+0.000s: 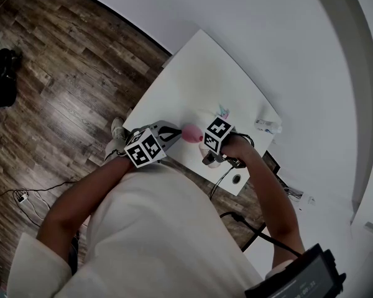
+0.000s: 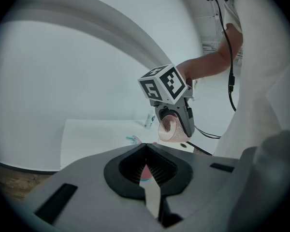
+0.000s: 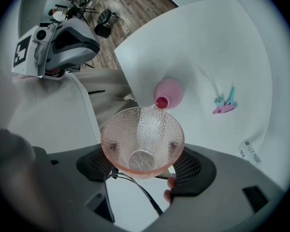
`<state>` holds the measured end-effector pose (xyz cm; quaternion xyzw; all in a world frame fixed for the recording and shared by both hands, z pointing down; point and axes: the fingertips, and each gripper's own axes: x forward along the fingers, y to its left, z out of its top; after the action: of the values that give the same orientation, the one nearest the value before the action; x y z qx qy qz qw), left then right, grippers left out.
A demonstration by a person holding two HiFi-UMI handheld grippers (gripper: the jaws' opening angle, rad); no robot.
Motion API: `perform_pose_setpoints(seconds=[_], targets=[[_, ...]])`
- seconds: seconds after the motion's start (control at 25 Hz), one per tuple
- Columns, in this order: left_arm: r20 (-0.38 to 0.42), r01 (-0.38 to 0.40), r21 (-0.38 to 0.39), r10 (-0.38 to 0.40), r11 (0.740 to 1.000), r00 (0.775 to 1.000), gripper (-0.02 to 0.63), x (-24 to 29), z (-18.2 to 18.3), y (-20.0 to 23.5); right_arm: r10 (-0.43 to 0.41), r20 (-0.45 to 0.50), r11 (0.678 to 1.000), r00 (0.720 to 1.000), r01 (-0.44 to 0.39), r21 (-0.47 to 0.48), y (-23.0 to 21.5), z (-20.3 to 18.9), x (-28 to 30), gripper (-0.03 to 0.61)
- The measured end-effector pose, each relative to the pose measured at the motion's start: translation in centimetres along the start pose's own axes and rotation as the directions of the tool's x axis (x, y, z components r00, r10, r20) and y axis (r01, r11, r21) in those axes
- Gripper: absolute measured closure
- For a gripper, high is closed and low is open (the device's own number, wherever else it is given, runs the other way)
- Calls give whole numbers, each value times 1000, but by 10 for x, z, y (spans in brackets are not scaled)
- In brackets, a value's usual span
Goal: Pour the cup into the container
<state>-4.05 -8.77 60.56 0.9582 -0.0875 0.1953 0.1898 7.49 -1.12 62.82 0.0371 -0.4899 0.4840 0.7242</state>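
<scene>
No legible words or numbers. Square black-and-white codes on left marker cube and right marker cube: patterns only. Print on small white packet at desk edge too small to read.

Left gripper view: the left gripper, jaws closed, screens all but a sliver of the pink container. Head view: packet print is illegible. The person's torso covers part of the table near edge.
</scene>
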Motion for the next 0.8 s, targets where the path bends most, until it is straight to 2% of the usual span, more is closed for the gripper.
perform_pose_setpoints(seconds=[0.8], targets=[[4, 7, -2, -7, 1000, 1000, 603, 0, 0, 3, 10, -42, 1000, 999, -10, -8, 2, 0, -2, 215]])
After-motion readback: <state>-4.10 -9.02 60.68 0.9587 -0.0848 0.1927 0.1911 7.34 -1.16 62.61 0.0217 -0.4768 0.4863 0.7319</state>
